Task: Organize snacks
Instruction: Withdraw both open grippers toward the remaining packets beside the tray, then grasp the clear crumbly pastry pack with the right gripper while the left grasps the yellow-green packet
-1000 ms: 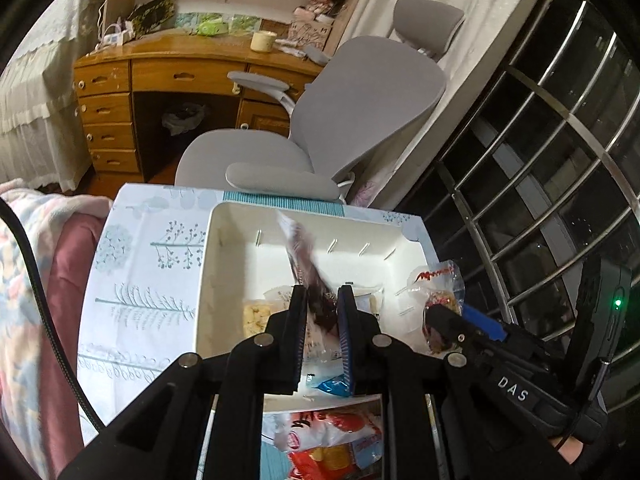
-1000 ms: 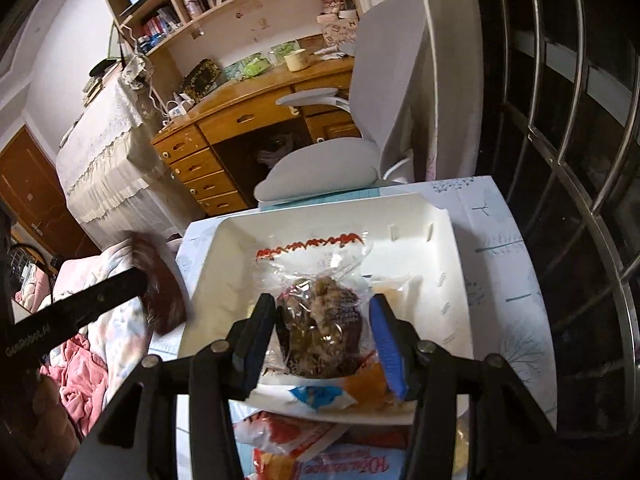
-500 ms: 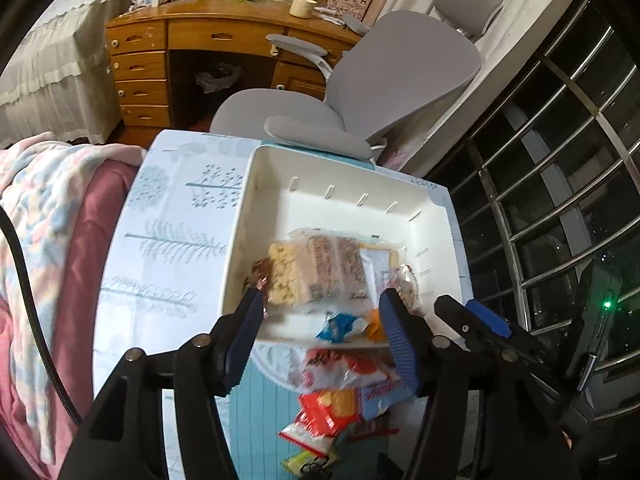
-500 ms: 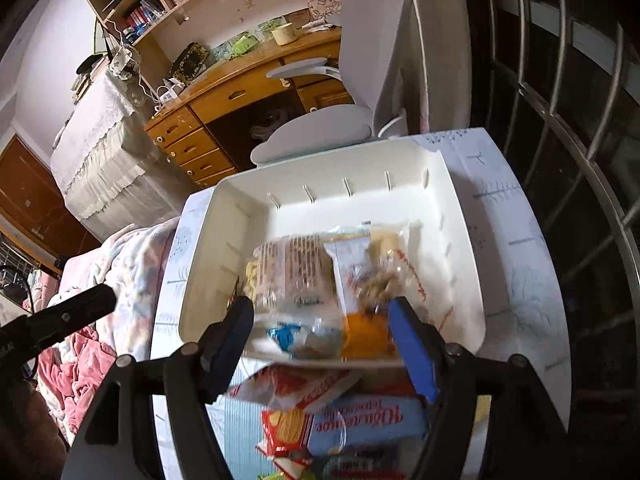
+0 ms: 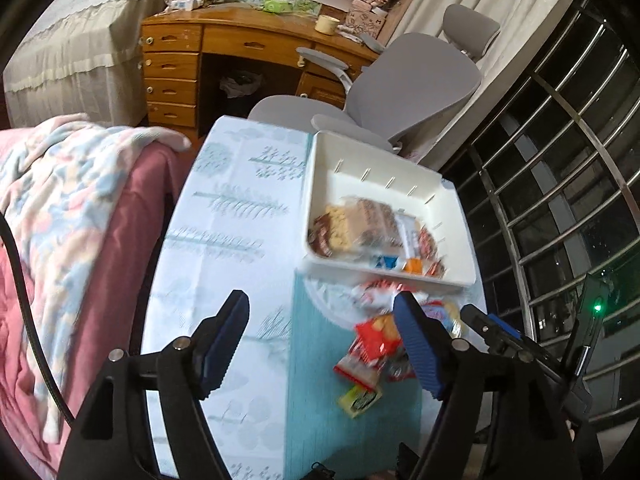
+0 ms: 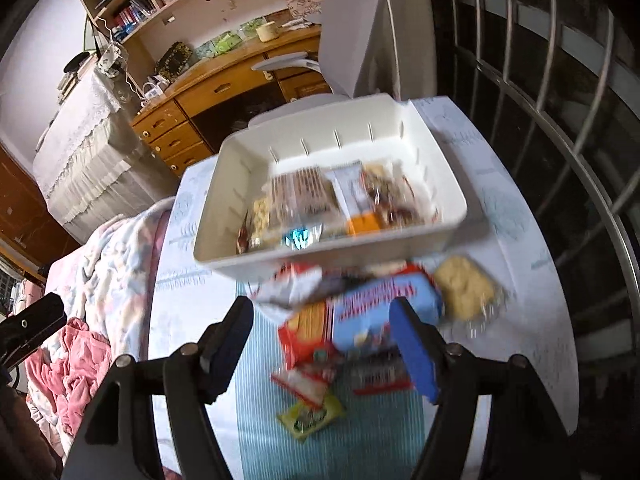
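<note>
A white tray (image 5: 400, 276) (image 6: 320, 258) stands on the far right of the cloth-covered table (image 5: 224, 240) and holds several snack packets (image 5: 360, 228) (image 6: 304, 200). In front of it lies a loose heap: a red pack (image 5: 372, 344), a blue pack (image 6: 380, 312), a pale cracker bag (image 6: 464, 292) and a yellow-green packet (image 5: 360, 398) (image 6: 310, 416). My left gripper (image 5: 318, 300) hovers left of the heap, its jaws opening with nothing between them. Open and empty, my right gripper (image 6: 322, 306) hangs above the heap. The picture is blurred by motion.
A grey office chair (image 5: 400, 88) and a wooden desk (image 5: 240, 48) stand beyond the table. A bed with pink and pastel blankets (image 5: 60, 220) lies along the left. Metal window bars (image 5: 560, 160) run close on the right.
Both grippers have let go of their snack packets, which now lie in the tray. Both have drawn back from the tray toward the near side, the left one also leftward.
</note>
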The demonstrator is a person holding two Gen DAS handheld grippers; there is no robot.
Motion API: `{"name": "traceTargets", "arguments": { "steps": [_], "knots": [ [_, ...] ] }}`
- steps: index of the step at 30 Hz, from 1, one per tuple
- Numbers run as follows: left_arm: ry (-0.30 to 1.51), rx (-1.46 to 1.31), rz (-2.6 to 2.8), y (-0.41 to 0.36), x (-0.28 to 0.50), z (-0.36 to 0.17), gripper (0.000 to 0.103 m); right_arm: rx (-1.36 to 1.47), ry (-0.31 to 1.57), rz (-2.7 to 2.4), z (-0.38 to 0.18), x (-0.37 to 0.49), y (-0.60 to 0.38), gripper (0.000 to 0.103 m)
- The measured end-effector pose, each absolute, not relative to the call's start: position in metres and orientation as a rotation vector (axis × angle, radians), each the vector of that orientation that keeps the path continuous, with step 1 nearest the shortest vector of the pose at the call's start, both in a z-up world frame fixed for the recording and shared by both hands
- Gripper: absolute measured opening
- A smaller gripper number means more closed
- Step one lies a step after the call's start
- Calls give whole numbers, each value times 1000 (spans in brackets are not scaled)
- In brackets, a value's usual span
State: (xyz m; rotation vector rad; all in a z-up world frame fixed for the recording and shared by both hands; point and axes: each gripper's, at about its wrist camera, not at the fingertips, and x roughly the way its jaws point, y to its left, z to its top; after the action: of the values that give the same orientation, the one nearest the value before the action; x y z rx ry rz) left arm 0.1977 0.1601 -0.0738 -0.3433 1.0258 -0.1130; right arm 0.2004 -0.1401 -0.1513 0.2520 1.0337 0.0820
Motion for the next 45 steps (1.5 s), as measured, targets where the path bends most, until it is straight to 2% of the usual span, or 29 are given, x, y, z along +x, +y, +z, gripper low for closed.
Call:
{"name": "traceTargets", "arguments": {
  "steps": [9,15,18,29,45],
  "knots": [
    [1078,-365,-110,179,143,-93,74,228,1090,52,-167,149,-136,71],
    [1102,-335,-102,165,124,-100,79,199,1117,44,-176,135,-150,71],
    [1114,-299,-99,150,123,-100,87,165,1133,37,-183,135,-160,71],
    [1180,-288,-57,90,145,-106,89,-48,1095,109,-192,147,-216,71],
    [1410,-431,24,8,163,-194,91,-381,1051,369,-231,180,-248,71]
  ]
}}
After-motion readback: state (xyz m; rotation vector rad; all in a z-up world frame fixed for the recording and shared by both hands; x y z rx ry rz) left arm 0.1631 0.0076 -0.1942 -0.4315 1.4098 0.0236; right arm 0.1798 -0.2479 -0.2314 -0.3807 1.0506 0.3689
